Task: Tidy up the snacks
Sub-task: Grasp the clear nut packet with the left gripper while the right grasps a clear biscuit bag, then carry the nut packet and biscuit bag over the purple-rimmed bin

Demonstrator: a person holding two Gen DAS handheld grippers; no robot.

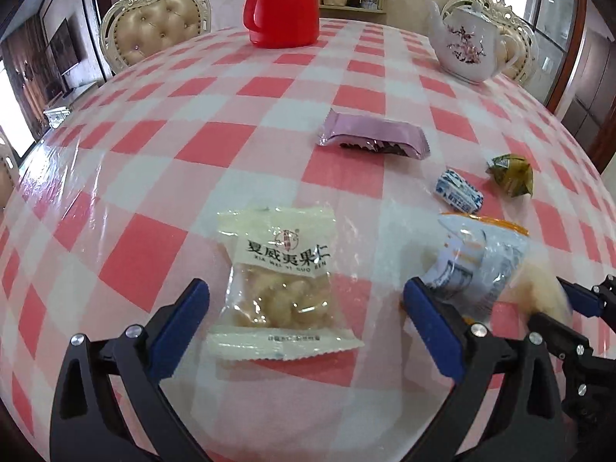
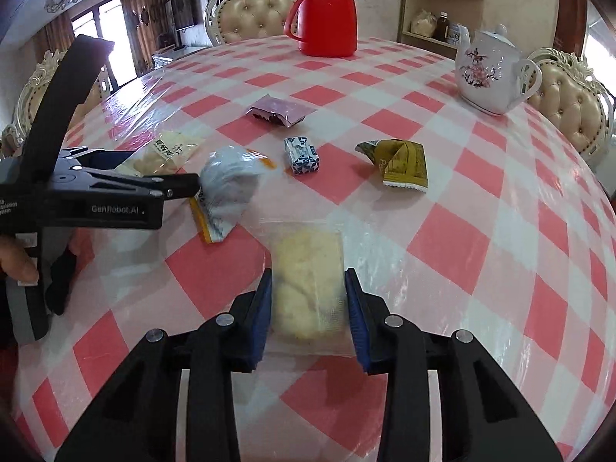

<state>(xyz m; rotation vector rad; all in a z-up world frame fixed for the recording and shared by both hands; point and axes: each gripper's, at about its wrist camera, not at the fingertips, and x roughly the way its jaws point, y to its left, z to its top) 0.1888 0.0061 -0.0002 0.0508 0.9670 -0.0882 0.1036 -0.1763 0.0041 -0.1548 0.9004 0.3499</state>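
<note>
My right gripper (image 2: 308, 275) is shut on a clear packet with a pale yellow pastry (image 2: 306, 288), low over the checked tablecloth (image 2: 442, 238). My left gripper (image 1: 306, 288) is open, its blue fingers straddling a nut packet (image 1: 283, 281) with black lettering that lies flat. A crumpled white and orange packet (image 1: 477, 261) lies just beyond the left gripper's right finger (image 1: 431, 319). Farther off lie a pink wrapper (image 1: 373, 136), a blue-white candy (image 1: 458, 190) and a green-gold packet (image 1: 510, 173). In the left wrist view the right gripper (image 1: 554, 304) shows blurred at the right edge.
A red thermos jug (image 1: 283, 4) and a white flowered teapot (image 1: 466, 44) stand at the far side of the table. Cream padded chairs (image 1: 154, 27) ring the table. A hand (image 2: 15, 261) holds the left gripper's body at the left of the right wrist view.
</note>
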